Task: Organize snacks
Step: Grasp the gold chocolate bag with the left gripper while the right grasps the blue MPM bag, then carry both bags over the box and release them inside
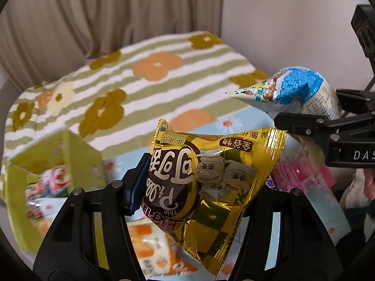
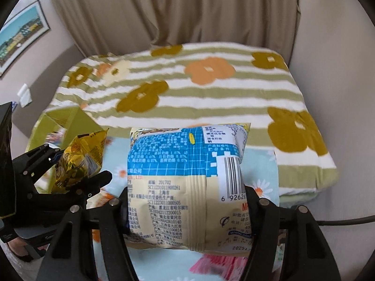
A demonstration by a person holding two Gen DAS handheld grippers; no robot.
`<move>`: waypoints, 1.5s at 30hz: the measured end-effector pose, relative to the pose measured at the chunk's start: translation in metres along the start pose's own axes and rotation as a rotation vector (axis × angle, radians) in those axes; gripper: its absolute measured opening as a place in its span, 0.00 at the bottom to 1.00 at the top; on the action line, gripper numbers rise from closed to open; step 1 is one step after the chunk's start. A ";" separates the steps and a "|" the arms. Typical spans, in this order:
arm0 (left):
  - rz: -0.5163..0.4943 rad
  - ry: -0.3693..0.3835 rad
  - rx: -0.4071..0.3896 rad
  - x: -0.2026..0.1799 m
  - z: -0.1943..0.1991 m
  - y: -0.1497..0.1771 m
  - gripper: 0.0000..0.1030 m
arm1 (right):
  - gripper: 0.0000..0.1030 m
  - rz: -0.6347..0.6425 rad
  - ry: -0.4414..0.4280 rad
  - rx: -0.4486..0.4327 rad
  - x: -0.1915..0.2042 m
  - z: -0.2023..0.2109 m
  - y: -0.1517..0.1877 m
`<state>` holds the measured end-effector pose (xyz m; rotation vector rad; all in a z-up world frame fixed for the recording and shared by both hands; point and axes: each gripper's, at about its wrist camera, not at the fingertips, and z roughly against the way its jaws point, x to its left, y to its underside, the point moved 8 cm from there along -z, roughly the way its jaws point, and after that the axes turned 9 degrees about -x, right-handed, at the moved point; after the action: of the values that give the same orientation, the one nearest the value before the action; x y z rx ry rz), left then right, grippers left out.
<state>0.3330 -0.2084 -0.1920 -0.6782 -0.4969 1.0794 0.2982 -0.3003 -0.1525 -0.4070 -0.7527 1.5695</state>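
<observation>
A gold snack packet [image 1: 211,168] with dark lettering hangs above the table, and my left gripper [image 1: 196,187] is shut on it, pads pressing both sides. To the right, my right gripper [image 1: 328,126] pinches a blue and cream snack packet [image 1: 293,89]. In the right wrist view that blue and cream packet [image 2: 187,187] fills the centre, back side and barcode showing, with the right gripper [image 2: 185,206] shut on it. At the left there, the left gripper [image 2: 70,171] holds the gold packet [image 2: 79,159]. Both packets are lifted off the surface.
An open green box [image 1: 58,154] holding several colourful snacks stands at the left, also in the right wrist view [image 2: 65,121]. Pink packets [image 1: 297,175] and an orange-white packet [image 1: 150,245] lie on the daisy cloth [image 1: 234,119]. A striped floral blanket [image 2: 211,93] lies behind.
</observation>
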 end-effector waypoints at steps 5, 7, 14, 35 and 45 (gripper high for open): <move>0.066 -0.050 -0.062 0.033 0.047 -0.012 0.55 | 0.61 0.022 -0.067 -0.053 0.043 0.022 -0.022; 0.097 -0.076 -0.081 0.052 0.064 -0.012 0.55 | 0.61 0.038 -0.101 -0.067 0.066 0.025 -0.028; 0.156 -0.153 -0.120 0.130 0.103 -0.004 0.55 | 0.61 0.115 -0.188 -0.092 0.151 0.013 -0.040; 0.165 -0.135 0.036 0.360 0.043 0.052 0.55 | 0.61 0.054 -0.142 0.026 0.307 -0.104 -0.038; 0.155 -0.065 0.082 0.375 0.021 0.071 1.00 | 0.61 0.005 -0.069 0.092 0.307 -0.124 -0.020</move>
<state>0.4231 0.1625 -0.2117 -0.6187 -0.4588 1.2645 0.3476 0.0271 -0.1765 -0.2896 -0.7294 1.6232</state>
